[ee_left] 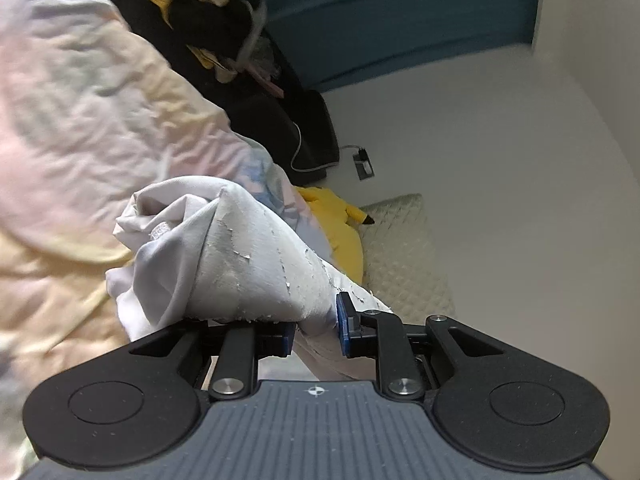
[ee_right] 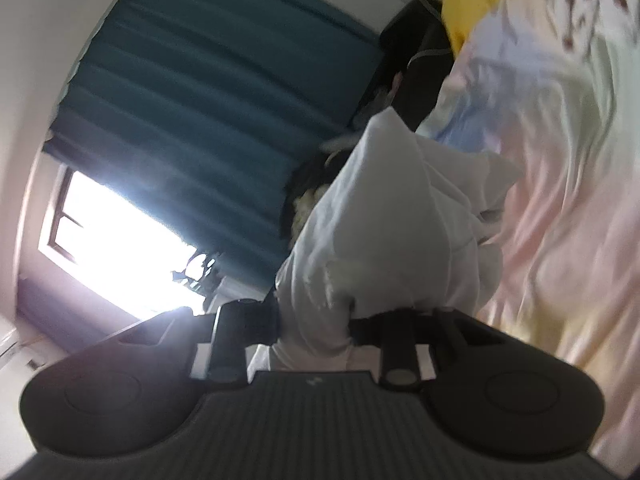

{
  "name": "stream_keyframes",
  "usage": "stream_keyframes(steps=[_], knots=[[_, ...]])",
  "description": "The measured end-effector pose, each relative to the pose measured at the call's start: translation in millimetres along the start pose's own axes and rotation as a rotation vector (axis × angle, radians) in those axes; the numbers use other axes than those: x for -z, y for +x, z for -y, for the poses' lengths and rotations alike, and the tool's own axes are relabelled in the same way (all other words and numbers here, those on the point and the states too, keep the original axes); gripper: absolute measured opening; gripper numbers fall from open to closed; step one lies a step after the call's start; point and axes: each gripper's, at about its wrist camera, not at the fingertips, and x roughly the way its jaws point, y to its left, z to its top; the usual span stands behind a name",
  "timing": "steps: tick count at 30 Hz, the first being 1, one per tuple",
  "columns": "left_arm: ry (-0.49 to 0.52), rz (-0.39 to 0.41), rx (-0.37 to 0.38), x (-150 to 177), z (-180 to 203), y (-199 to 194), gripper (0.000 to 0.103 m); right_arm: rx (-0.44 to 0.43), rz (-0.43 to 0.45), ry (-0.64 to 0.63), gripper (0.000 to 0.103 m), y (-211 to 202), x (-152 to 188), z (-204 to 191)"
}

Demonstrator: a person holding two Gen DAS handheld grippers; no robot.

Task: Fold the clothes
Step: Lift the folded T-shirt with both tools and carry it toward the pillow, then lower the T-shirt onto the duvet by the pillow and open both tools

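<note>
Gripping a crumpled white cotton garment (ee_left: 240, 264) above the pastel quilted bedspread (ee_left: 80, 100), both grippers clamp bunched cloth: left gripper (ee_left: 314, 330), right gripper (ee_right: 314, 330). Bunching risks a crooked fold.

right gripper (ee_right: 314, 332) fingertips: buried in white garment (ee_right: 384, 232) | bedsheet (ee_right: 560, 160): motion-blurred

Soft, even daylight in the left wrist view, fairly sharp on the white garment (ee_left: 248, 256), smeared toward the curtain (ee_left: 400, 20) above it. Heavy motion blur throughout the right wrist view. Blown-out glare at the window (ee_right: 120, 248), left of the garment there, with all detail in the pane lost. Backlit and dim on the right tool (ee_right: 314, 328) below it. Strong fisheye bending and dark vignette at the corners.
</note>
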Motion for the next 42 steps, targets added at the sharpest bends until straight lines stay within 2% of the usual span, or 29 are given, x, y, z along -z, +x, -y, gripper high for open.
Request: stream_keyframes(steps=[5,9,12,16,20,26,28,29,33,35,37,42], knots=[[0.071,-0.026,0.031,1,-3,80,0.024,0.001,0.059,-0.042,0.031,29,-55,35],[0.153,-0.066,0.05,19,-30,132,0.024,-0.026,0.099,-0.067,0.031,41,-75,92],[0.204,-0.127,-0.001,44,-59,155,0.024,-0.007,0.098,-0.068,0.032,34,-64,148],[0.299,-0.235,-0.118,81,-92,170,0.024,0.09,0.035,-0.016,0.032,26,-34,220],[0.401,-0.252,-0.158,100,-98,170,0.024,0.131,0.01,0.016,0.032,13,-6,266],[0.417,-0.257,-0.175,100,-97,169,0.025,0.136,0.024,0.017,0.036,0,10,273],[0.425,-0.266,-0.187,101,-94,167,0.029,0.149,0.021,0.011,0.039,-6,13,266],[0.428,-0.274,-0.194,101,-93,167,0.036,0.157,0.018,0.011,0.042,-10,12,260],[0.443,-0.281,-0.196,103,-85,152,0.079,0.197,-0.008,0.006,0.052,-23,18,247],[0.463,-0.271,-0.197,103,-79,139,0.088,0.225,-0.025,-0.007,0.058,-29,19,239],[0.487,-0.255,-0.206,102,-71,123,0.089,0.261,-0.035,-0.041,0.067,-36,19,227],[0.555,-0.166,-0.245,92,-47,74,0.093,0.328,-0.057,-0.147,0.072,-64,25,189]])
